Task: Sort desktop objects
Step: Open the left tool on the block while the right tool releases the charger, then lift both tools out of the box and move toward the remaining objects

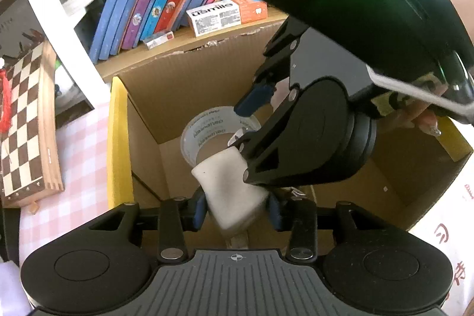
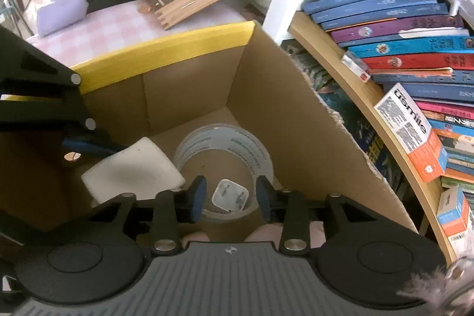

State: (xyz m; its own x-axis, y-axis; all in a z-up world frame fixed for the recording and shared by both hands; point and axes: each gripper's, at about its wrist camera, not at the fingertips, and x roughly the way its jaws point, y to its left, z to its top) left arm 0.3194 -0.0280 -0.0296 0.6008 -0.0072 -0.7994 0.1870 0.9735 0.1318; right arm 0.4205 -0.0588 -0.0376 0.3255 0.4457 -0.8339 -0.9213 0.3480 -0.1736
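The box (image 2: 266,85) is the largest thing: open-topped corrugated cardboard with a yellow strip on one rim, standing on the pink checked cloth (image 2: 97,28) with the bookshelf (image 2: 367,96) at its 3 o'clock in the right wrist view. It looks stiff but light, and its torn edge suggests it would buckle if taken by one wall.

The tape roll (image 2: 228,144) lies flat on the box floor, its axis pointing straight up. It should be rigid and fairly heavy for its size, smooth on the outside; the sound grip is probably across the wall of the ring, one finger inside the core.

The sponge (image 1: 228,185), a white foam block, sits at the roll's 9 o'clock in the right wrist view, overlapping its rim. Its long axis runs from 11 to 5 o'clock in the left wrist view. It is probably soft, nearly weightless and easily squashed. The left gripper (image 1: 237,211) has it between its pads; the jaws look slackened, though motion blur hides whether the pads touch it.

The charger (image 2: 229,196), a small white plug, lies inside the ring at 6 o'clock, prongs towards 5 o'clock. Hard, light and slick, it is best pinched on its flat sides. The right gripper (image 2: 231,196) hangs above it, released and holding nothing.
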